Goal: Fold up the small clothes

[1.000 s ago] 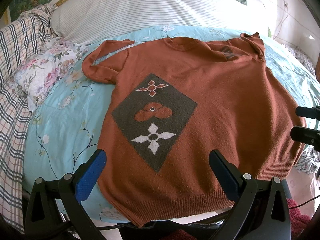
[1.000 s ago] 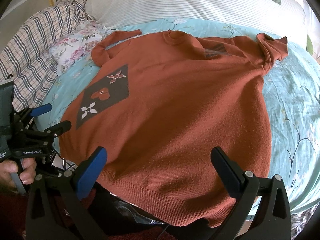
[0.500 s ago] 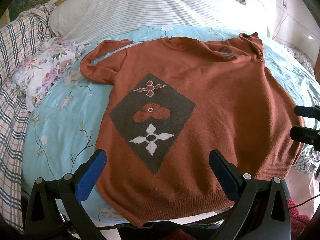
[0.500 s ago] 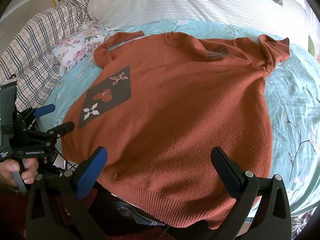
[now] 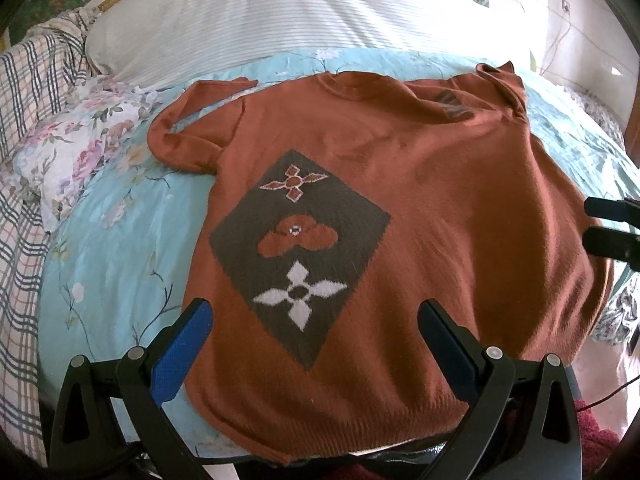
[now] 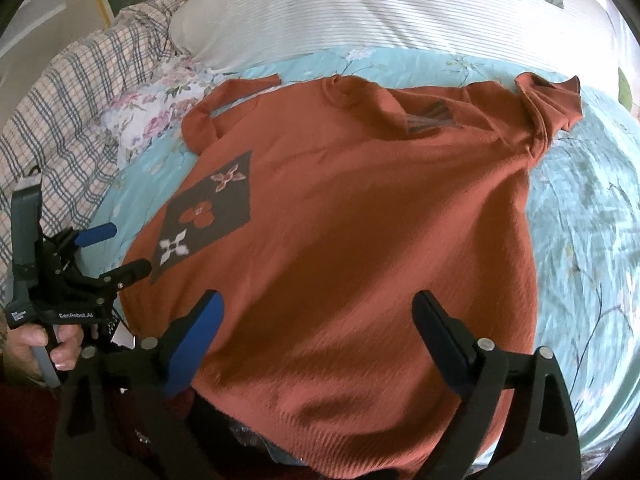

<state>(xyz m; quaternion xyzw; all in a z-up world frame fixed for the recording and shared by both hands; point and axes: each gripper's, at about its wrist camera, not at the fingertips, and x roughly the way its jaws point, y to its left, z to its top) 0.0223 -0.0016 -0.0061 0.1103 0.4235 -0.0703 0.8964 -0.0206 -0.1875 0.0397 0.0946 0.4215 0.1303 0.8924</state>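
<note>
Lying flat on the bed (image 5: 104, 240), the sweater (image 5: 420, 200) ran neck-far, hem-near. Both grippers, left (image 5: 316, 328) and right (image 6: 316, 320), hovered at the hem with jaws apart, the right's just narrowing, nothing between.

Both grippers pointed steeply downward, side by side: the left gripper (image 5: 316, 334) gaped wide; the right gripper (image 6: 318, 326), empty, had just been closing slightly.
</note>
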